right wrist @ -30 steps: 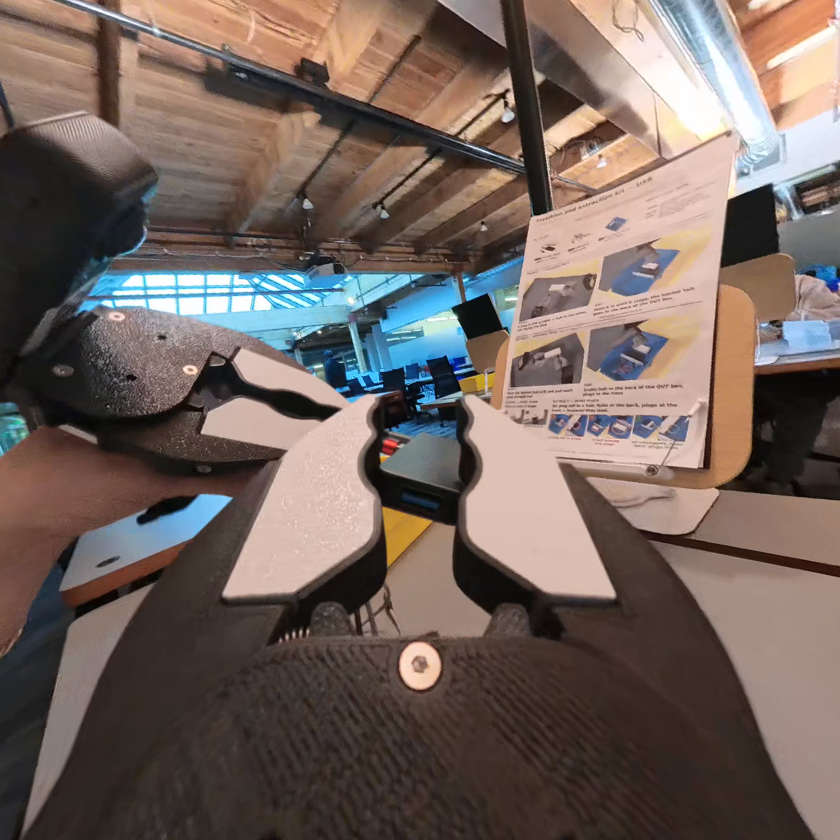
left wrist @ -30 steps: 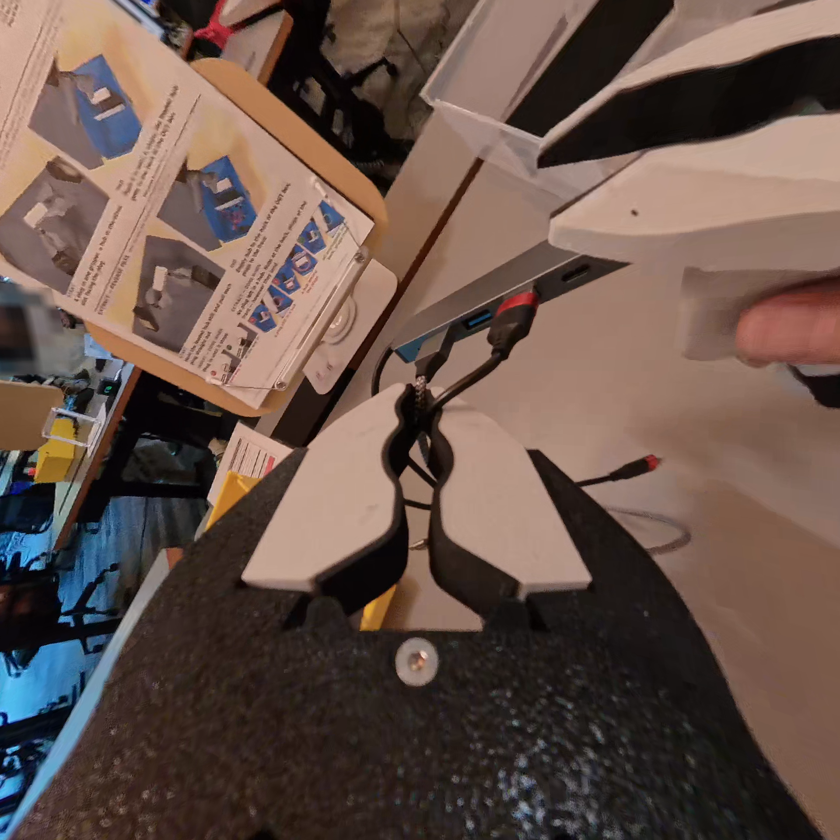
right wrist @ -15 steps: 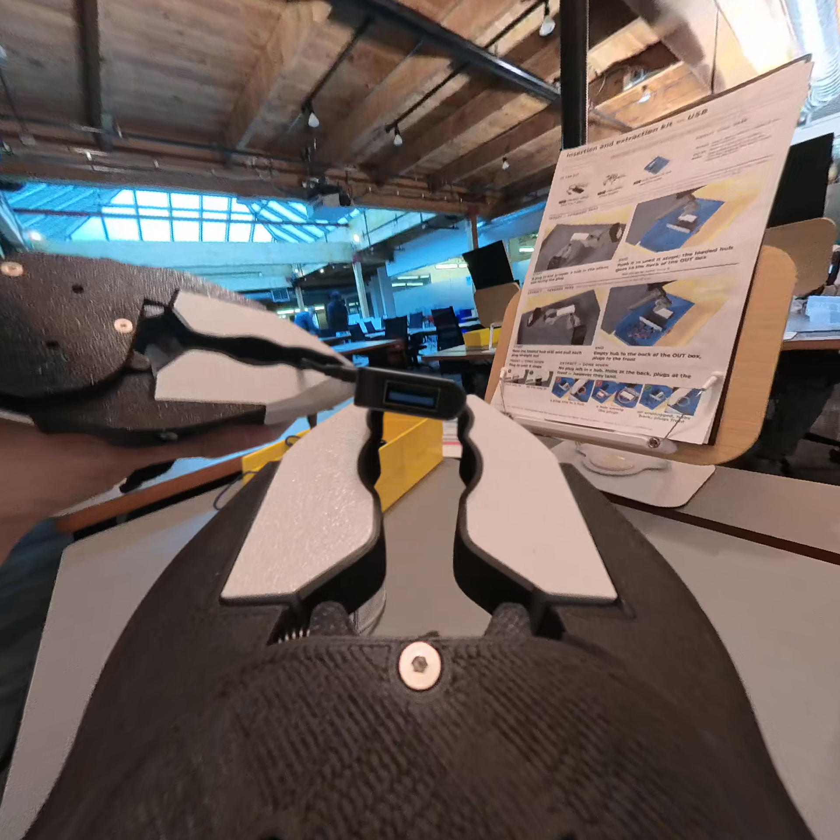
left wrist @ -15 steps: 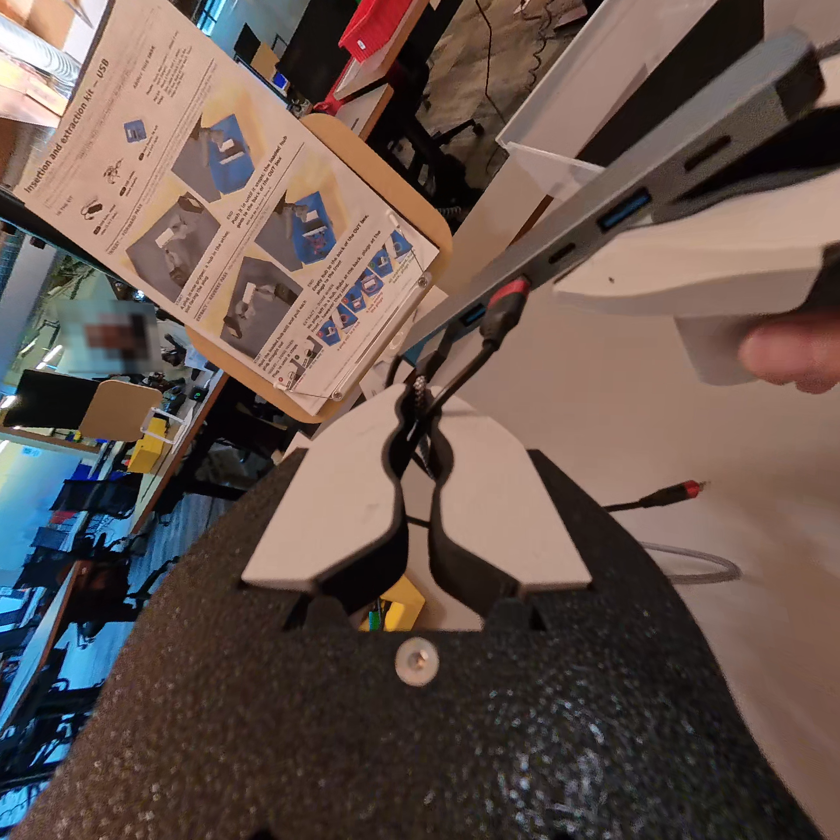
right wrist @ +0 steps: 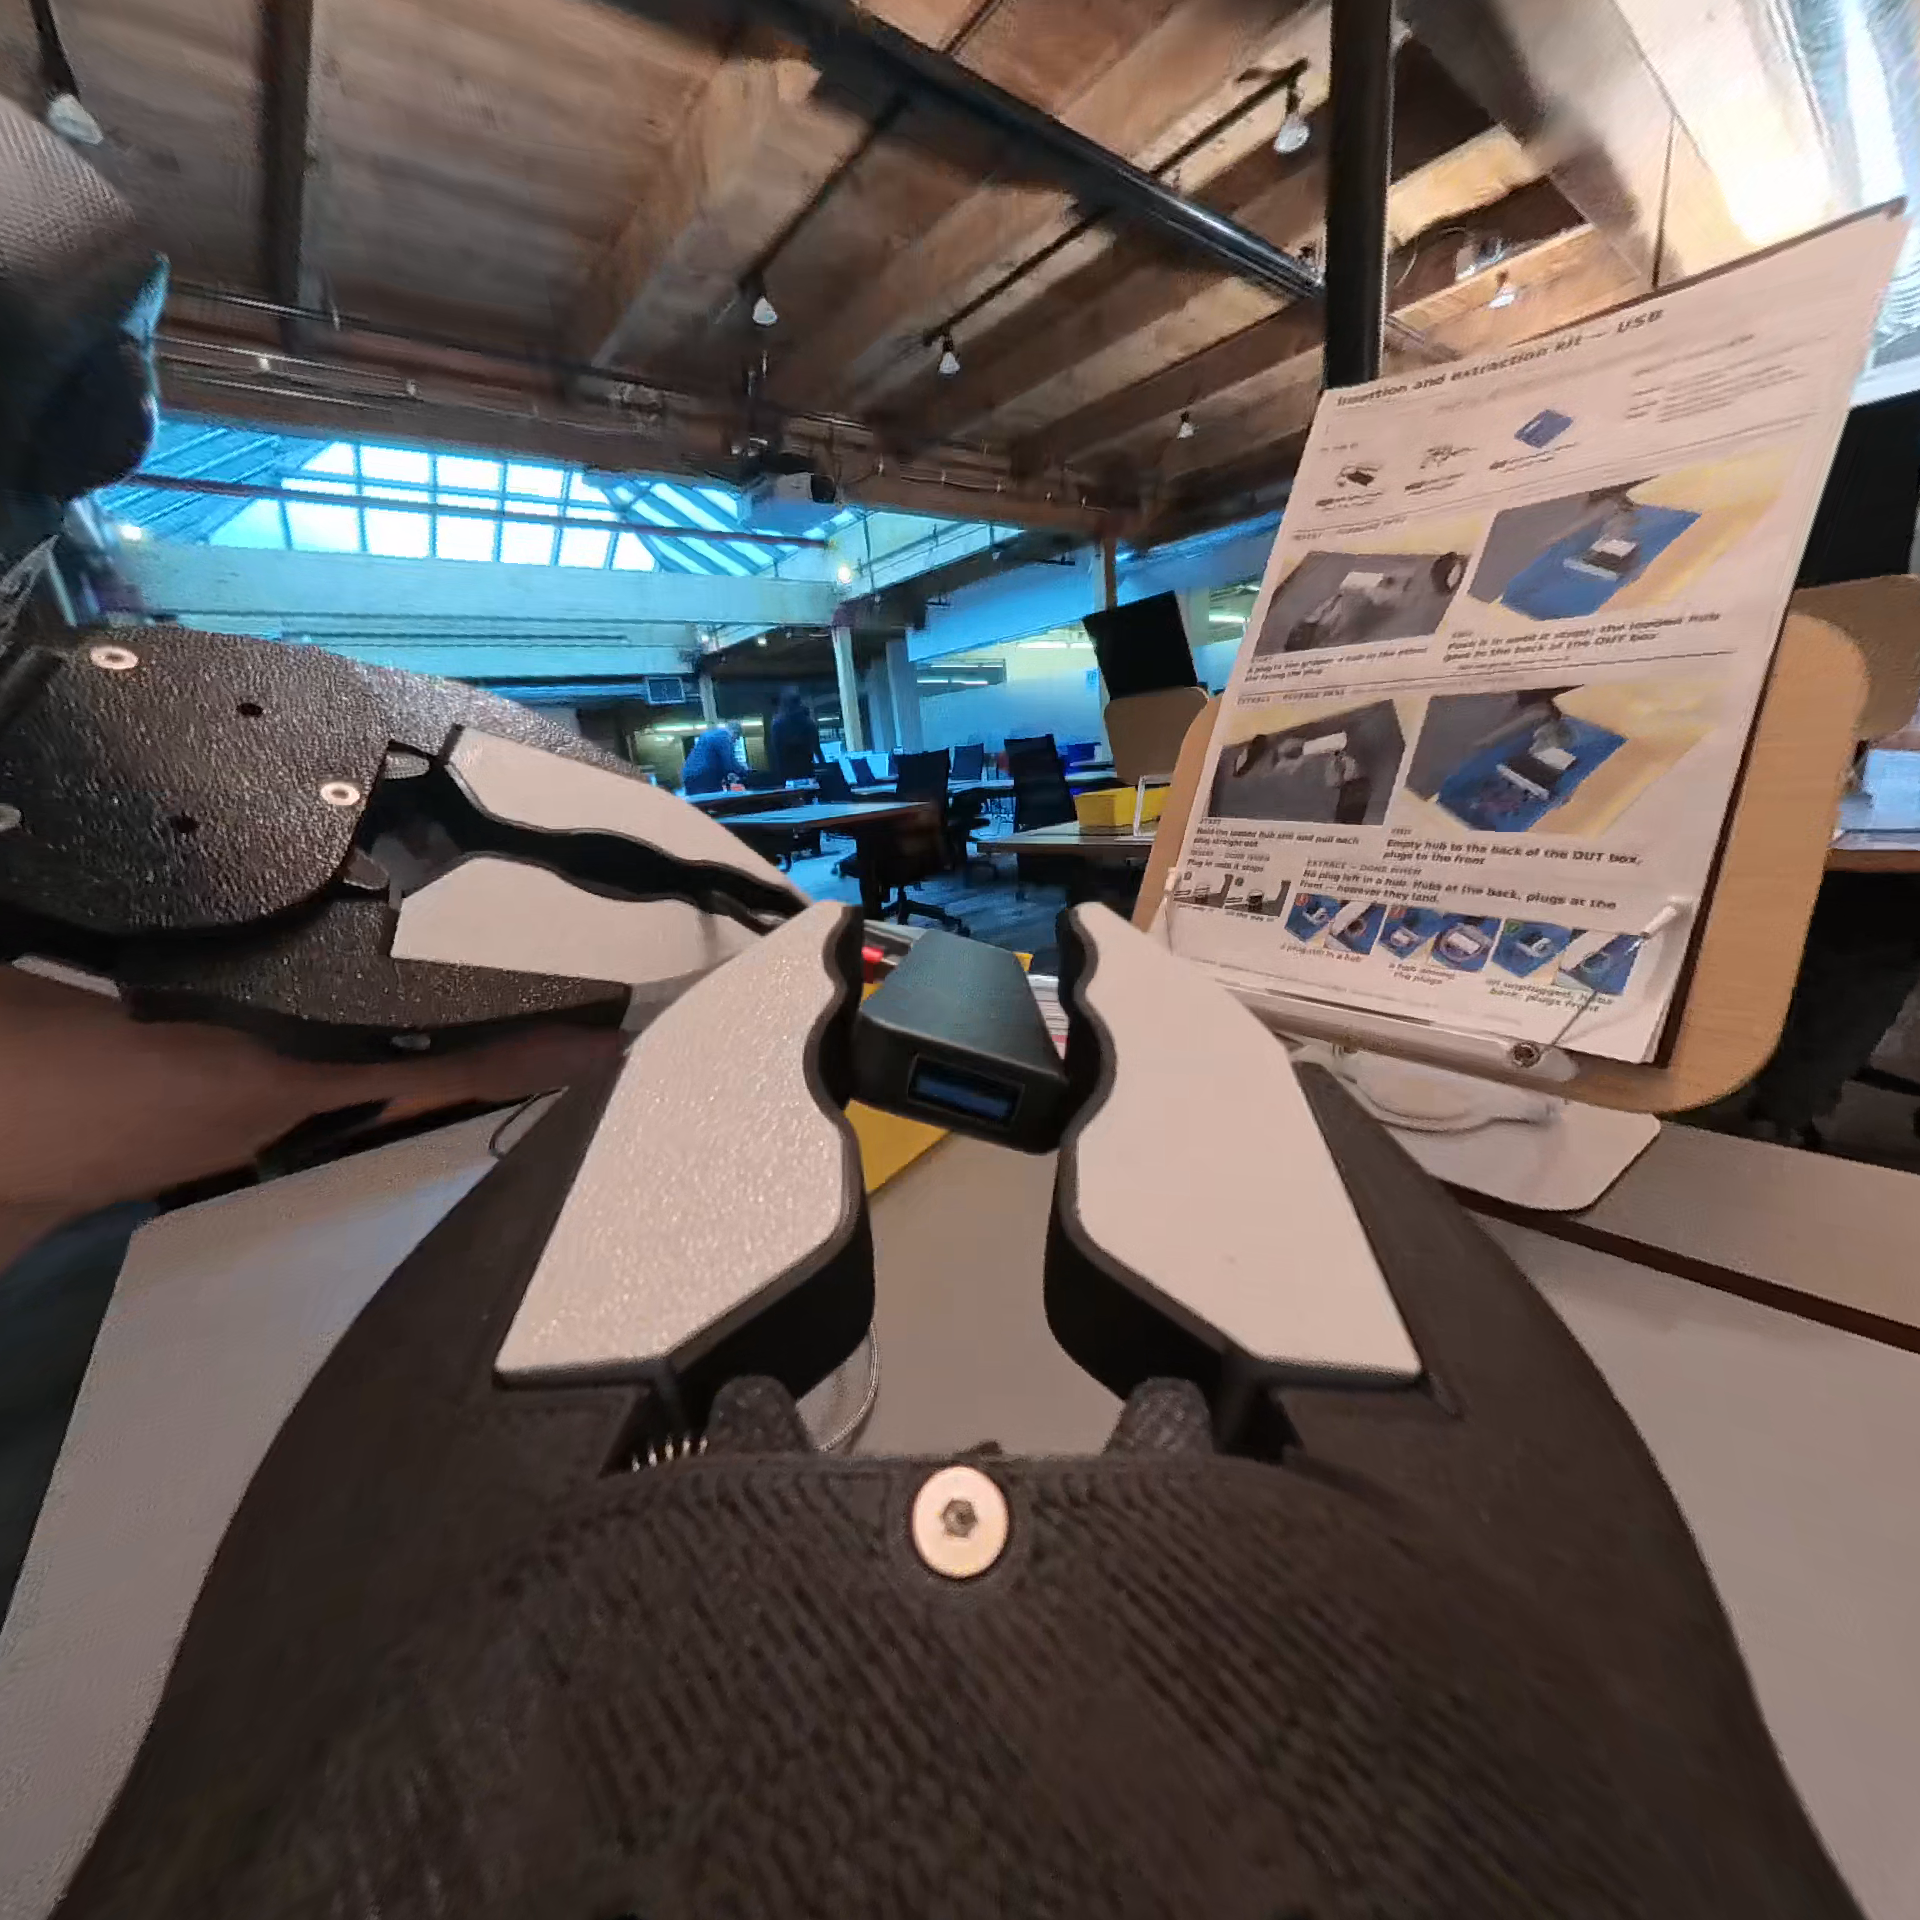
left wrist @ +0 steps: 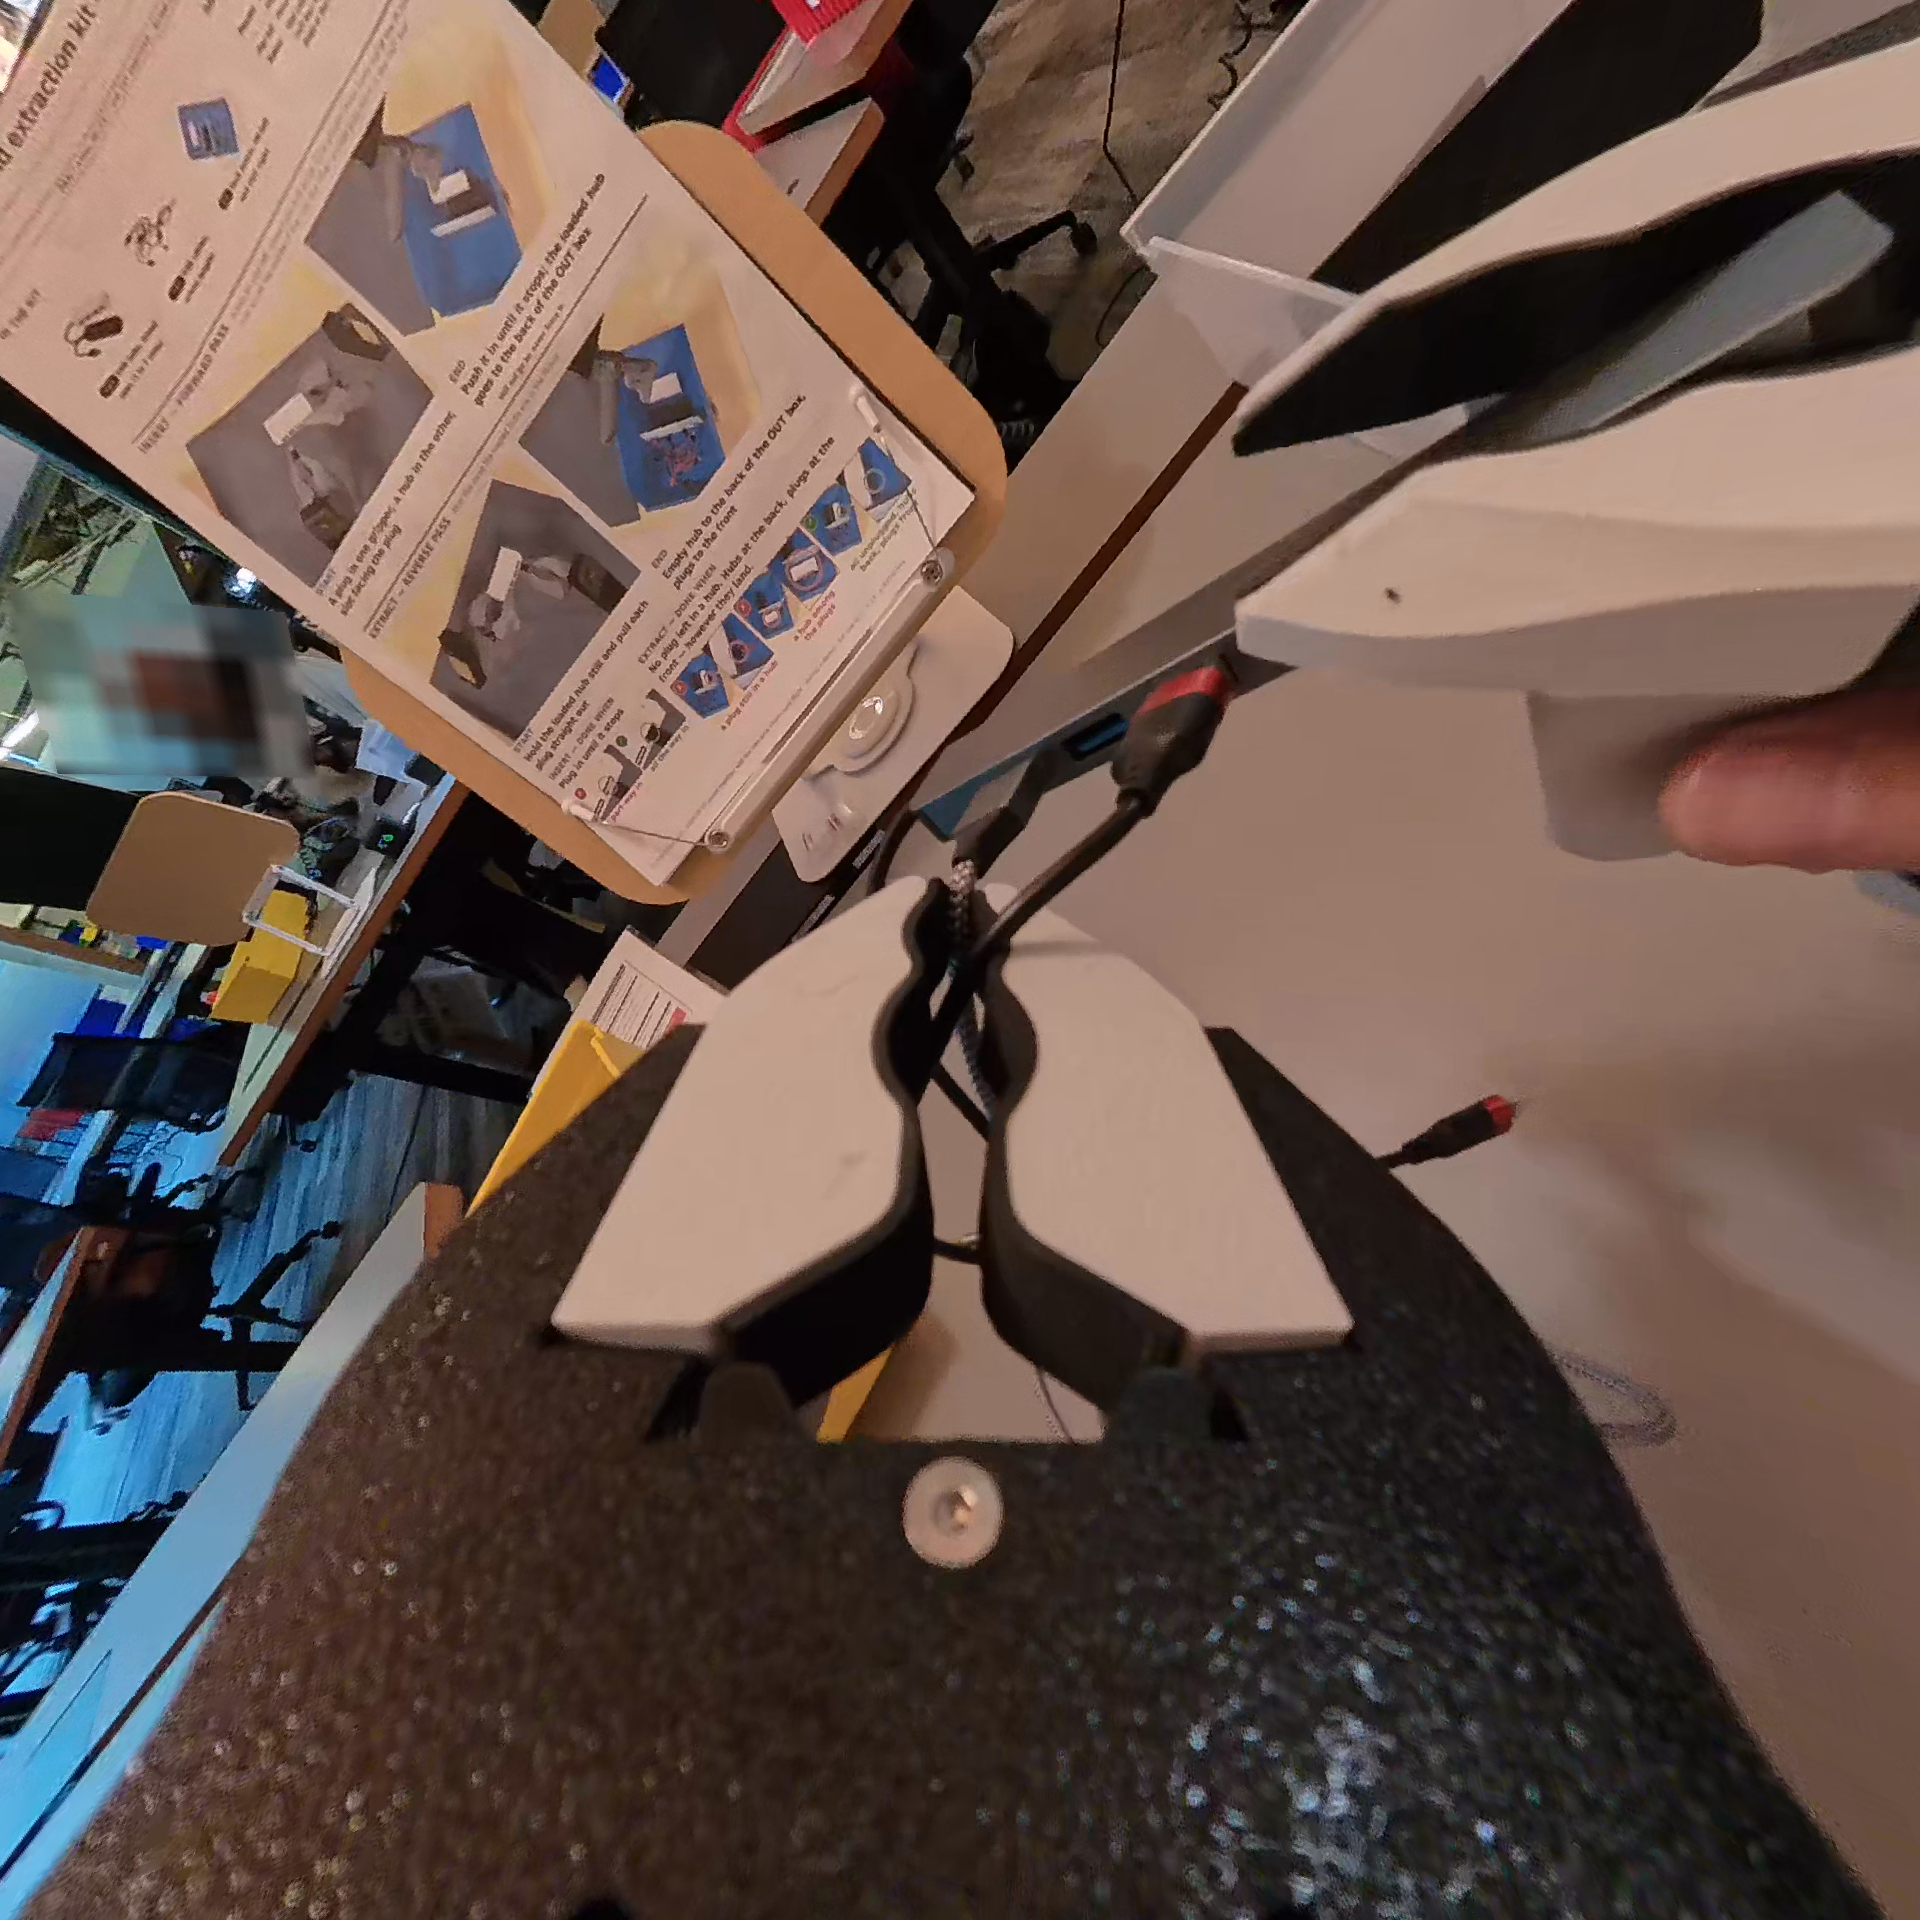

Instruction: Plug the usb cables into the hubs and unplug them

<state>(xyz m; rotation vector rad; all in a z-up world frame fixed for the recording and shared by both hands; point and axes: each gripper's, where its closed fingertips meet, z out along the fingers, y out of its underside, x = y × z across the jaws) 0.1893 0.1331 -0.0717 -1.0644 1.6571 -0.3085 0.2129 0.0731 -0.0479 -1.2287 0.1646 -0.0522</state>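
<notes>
In the right wrist view my right gripper (right wrist: 961, 925) is shut on a dark grey USB hub (right wrist: 961, 1049), whose blue end port faces the camera. In the left wrist view my left gripper (left wrist: 961, 914) is shut on a black cable and a braided cable. The black cable ends in a black-and-red plug (left wrist: 1169, 727) seated against the hub's side (left wrist: 1091, 740); the braided cable's dark plug (left wrist: 1023, 795) sits beside it. The right gripper (left wrist: 1278, 520) shows at the upper right, clamped on the hub. The left gripper (right wrist: 769, 899) shows at the left, tips close to the hub.
A loose cable with a red-tipped plug (left wrist: 1455, 1127) lies on the pale table (left wrist: 1455, 935). An instruction sheet on a wooden stand (left wrist: 520, 416) stands at the table's back (right wrist: 1507, 727). A yellow bin (left wrist: 582, 1081) sits beyond the left gripper. My hands' fingertips stand some 7 cm from each other.
The right gripper swung the hub up and tilted it half a second ago, then brought it back down. The left gripper has stayed shut on the cables, with the plugs at the hub.
</notes>
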